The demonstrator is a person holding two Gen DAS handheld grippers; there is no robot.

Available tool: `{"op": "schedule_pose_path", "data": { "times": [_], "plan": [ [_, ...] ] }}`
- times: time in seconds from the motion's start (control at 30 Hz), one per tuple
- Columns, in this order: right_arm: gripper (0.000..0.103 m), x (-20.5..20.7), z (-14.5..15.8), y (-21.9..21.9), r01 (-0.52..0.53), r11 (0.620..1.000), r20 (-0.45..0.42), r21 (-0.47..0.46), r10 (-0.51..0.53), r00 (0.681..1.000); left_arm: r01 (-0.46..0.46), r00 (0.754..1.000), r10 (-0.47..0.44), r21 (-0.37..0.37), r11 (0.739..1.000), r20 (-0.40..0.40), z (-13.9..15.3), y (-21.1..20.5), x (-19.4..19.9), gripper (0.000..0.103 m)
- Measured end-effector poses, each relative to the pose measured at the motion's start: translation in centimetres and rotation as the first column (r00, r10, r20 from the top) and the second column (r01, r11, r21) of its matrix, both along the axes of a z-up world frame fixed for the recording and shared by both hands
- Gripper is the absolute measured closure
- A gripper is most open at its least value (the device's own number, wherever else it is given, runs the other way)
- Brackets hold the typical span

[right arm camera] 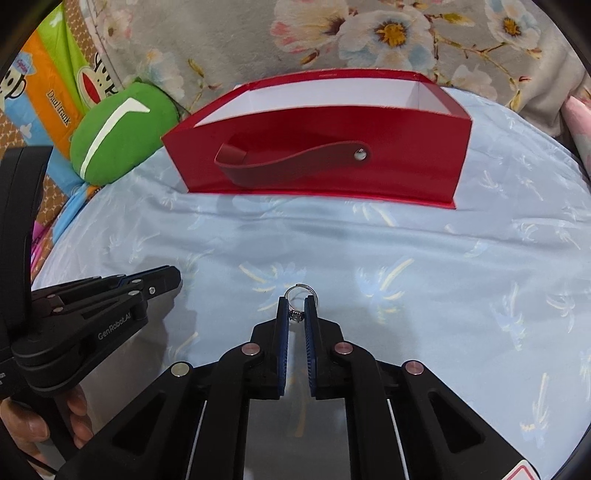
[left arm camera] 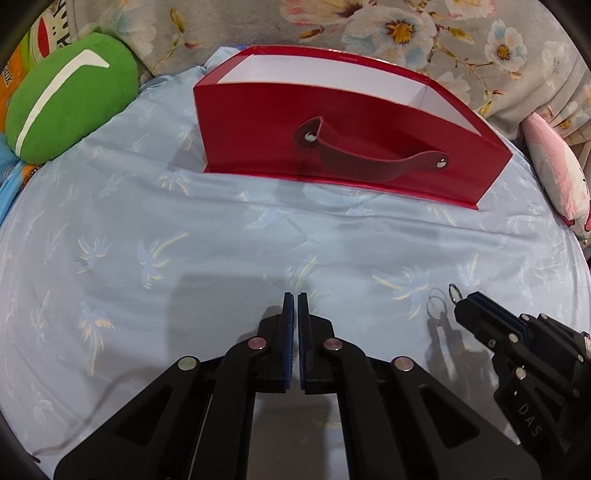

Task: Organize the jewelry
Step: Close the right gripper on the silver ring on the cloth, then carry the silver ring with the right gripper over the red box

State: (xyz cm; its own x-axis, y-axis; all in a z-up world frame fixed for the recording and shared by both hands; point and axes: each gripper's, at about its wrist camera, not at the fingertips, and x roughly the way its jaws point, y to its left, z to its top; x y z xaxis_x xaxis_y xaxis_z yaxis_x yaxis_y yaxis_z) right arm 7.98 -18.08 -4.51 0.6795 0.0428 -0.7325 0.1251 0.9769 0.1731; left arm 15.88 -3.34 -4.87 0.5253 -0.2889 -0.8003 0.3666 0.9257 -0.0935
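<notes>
A red open-top box (left arm camera: 258,122) with a white lining and a red strap handle stands on the light blue sheet; it also shows in the right wrist view (right arm camera: 406,158). My right gripper (right arm camera: 296,301) is shut on a small silver ring (right arm camera: 300,288), held just above the sheet in front of the box. The same gripper (left arm camera: 461,301) and ring (left arm camera: 453,290) show at the lower right of the left wrist view. My left gripper (left arm camera: 295,295) is shut and empty, left of the right one; it shows at the left of the right wrist view (right arm camera: 173,277).
A green plush cushion (left arm camera: 66,99) lies left of the box. A floral blanket (left arm camera: 369,33) is behind it and a pink plush (left arm camera: 554,173) at the right. The blue palm-print sheet (left arm camera: 184,240) stretches between the grippers and the box.
</notes>
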Motion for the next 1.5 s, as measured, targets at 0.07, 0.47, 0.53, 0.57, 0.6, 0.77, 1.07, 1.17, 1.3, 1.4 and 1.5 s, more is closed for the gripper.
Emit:
{"op": "schedule_pose_path", "data": {
  "times": [0.07, 0.47, 0.53, 0.57, 0.6, 0.77, 1.07, 1.17, 1.3, 1.4, 1.5],
  "plan": [
    [0.095, 0.0, 0.7, -0.4, 0.009, 1.000, 0.017, -0.003, -0.009, 1.000, 0.006, 1.000, -0.006, -0.004, 1.000, 0.012, 0.6, -0.2, 0.0, 0.103],
    [0.095, 2.1, 7.1, -3.3, 0.037, 0.998, 0.165, -0.053, -0.028, 0.986, 0.020, 0.991, -0.016, -0.029, 0.999, 0.131, 5.8, -2.1, 2.0, 0.103],
    [0.095, 2.8, 8.1, -3.8, 0.043, 0.997, 0.188, -0.069, -0.029, 0.982, 0.018, 0.988, -0.013, -0.031, 0.999, 0.152, 6.6, -2.7, 2.9, 0.103],
    [0.095, 3.3, 8.6, -4.0, 0.045, 0.996, 0.197, -0.076, -0.029, 0.980, 0.016, 0.987, -0.011, -0.031, 0.999, 0.161, 7.0, -3.0, 3.4, 0.103],
    [0.095, 4.0, 9.2, -4.4, 0.048, 0.996, 0.208, -0.079, -0.031, 0.978, 0.014, 0.986, -0.008, -0.032, 0.999, 0.168, 7.3, -3.2, 3.9, 0.103],
    [0.095, 7.7, 10.9, -5.4, 0.054, 0.994, 0.235, -0.094, -0.031, 0.972, 0.010, 0.982, 0.002, -0.061, 0.998, 0.187, 9.3, -4.8, 7.4, 0.103],
    [0.095, 14.2, 11.5, -7.0, 0.066, 0.992, 0.239, -0.111, -0.038, 0.970, -0.013, 0.972, 0.024, -0.049, 0.999, 0.233, 11.6, -8.0, 14.1, 0.103],
    [0.095, 16.3, 10.8, -7.8, 0.067, 0.994, 0.219, -0.087, -0.047, 0.975, -0.025, 0.973, 0.031, -0.029, 0.999, 0.227, 11.0, -8.9, 15.8, 0.103],
    [0.095, 18.2, 9.4, -8.5, 0.074, 0.994, 0.188, -0.084, -0.057, 0.980, -0.037, 0.976, 0.036, -0.003, 0.999, 0.217, 9.9, -9.8, 17.4, 0.103],
    [0.094, 19.3, 8.3, -8.8, 0.077, 0.992, 0.153, -0.101, -0.061, 0.986, -0.031, 0.980, 0.026, 0.022, 0.999, 0.199, 8.8, -10.4, 18.4, 0.100],
    [0.086, 19.9, 7.4, -8.9, 0.099, 0.987, 0.141, -0.125, -0.082, 0.987, -0.048, 0.983, 0.042, 0.029, 0.998, 0.179, 7.7, -10.7, 19.1, 0.082]
  ]
}}
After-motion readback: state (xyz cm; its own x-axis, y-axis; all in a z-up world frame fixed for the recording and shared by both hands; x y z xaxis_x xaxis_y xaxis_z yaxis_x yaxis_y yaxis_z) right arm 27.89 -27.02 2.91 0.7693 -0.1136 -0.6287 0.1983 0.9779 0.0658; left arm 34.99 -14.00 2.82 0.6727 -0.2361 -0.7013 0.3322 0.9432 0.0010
